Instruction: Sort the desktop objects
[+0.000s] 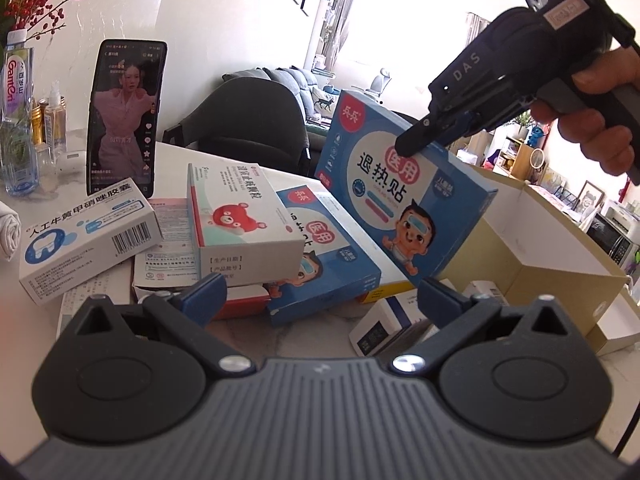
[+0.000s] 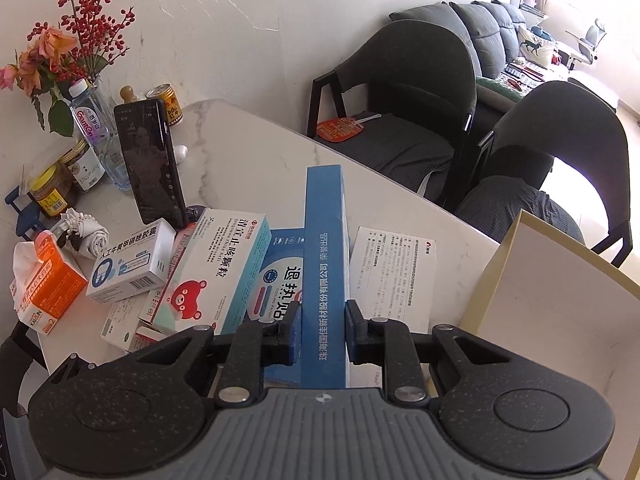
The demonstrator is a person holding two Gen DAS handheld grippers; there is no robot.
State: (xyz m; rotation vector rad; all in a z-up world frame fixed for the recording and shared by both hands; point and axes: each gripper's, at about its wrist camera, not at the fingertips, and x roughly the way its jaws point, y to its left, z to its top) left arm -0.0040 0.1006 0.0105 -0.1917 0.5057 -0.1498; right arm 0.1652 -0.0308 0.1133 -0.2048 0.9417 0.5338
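My right gripper (image 2: 322, 312) is shut on the narrow side of a blue fever-patch box (image 2: 325, 264). In the left wrist view that box (image 1: 404, 196) hangs tilted in the air over the pile, pinched at its top edge by the right gripper (image 1: 412, 142), which a hand holds. My left gripper (image 1: 320, 292) stands open low over the table, with nothing between its fingers. Under the lifted box lie a second blue patch box (image 1: 324, 256), a white box with a red bear (image 1: 244, 216) and a white-and-blue tooth box (image 1: 88, 240).
An open cardboard box (image 1: 532, 256) stands at the right, with small white boxes (image 1: 384, 324) beside it. A phone (image 1: 124, 120) leans upright at the back left, near bottles (image 1: 18, 120), jars (image 2: 52, 192) and a vase of flowers (image 2: 68, 52). Dark chairs (image 2: 404, 100) stand beyond the table edge.
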